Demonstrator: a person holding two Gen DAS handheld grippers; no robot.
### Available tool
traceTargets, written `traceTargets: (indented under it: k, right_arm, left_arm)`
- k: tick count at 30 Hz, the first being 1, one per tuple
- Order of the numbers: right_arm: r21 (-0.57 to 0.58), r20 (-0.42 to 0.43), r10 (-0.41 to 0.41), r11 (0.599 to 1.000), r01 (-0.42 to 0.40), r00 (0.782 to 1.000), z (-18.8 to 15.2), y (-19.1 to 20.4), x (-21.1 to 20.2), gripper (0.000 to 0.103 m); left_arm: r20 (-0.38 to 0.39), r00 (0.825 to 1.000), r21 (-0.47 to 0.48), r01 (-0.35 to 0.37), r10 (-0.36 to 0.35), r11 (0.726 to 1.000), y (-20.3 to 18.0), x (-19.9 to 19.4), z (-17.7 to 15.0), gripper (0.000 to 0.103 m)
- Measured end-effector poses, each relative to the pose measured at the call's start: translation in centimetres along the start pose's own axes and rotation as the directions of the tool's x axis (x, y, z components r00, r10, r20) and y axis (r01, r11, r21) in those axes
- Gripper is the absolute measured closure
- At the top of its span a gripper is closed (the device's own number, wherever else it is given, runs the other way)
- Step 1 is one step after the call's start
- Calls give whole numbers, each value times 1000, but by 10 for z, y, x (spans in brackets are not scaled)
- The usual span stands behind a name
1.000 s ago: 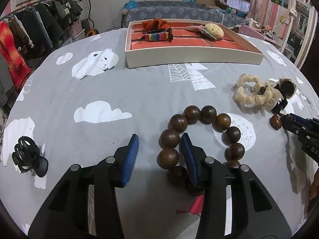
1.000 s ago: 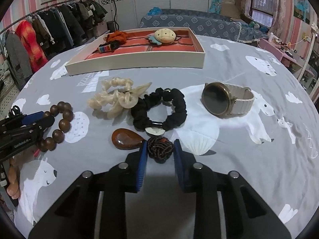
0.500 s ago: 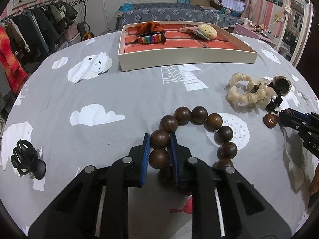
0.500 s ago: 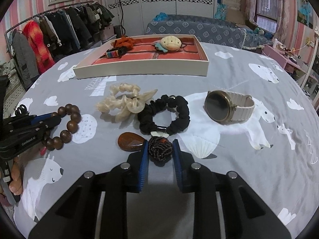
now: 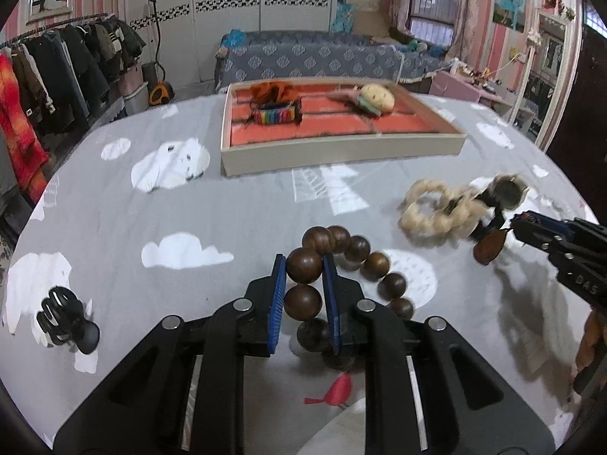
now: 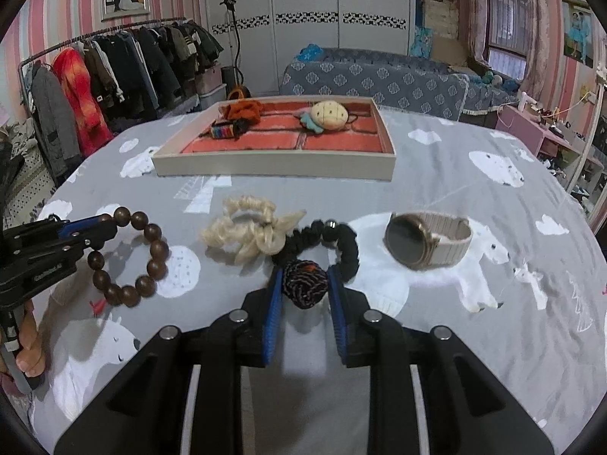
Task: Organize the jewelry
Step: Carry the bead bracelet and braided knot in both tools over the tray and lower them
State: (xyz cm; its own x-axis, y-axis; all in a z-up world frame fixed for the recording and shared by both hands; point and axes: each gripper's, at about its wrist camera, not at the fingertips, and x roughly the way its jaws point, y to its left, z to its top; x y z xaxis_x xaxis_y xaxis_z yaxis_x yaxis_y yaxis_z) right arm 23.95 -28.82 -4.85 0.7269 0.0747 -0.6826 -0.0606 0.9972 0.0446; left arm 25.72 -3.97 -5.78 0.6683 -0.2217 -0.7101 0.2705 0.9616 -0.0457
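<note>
Here the bead bracelet (image 5: 303,284) sits clamped between left tongs (image 5: 303,265).

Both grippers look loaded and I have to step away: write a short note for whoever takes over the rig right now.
Left gripper: shut on the wooden bead bracelet.
Right gripper: shut on the dark braided knot, brown pendant attached.
Done: the tray holds an orange scrunchie, a rainbow band and a plush hair tie.
Left: both held pieces, cream scrunchie, black scrunchie, watch, black claw clip, all on the cloth.

Black hand-held gripper (image 5: 302,295), blue finger pads (image 5: 277,299), silver screws
</note>
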Motion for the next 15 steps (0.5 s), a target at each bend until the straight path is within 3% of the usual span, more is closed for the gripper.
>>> traceTargets:
  k: [8,15]
  right_arm:
    - [-5,58,-12,1000,12,998,30,-2,-13,79]
    - [-18,130,-31,999,33,991,76,-3,-13,79]
  left_arm:
    - [66,998,-4,8,-8,1000,-1,-18,25,85]
    - [116,993,-24,-18,21,1000,1,-20,60,85]
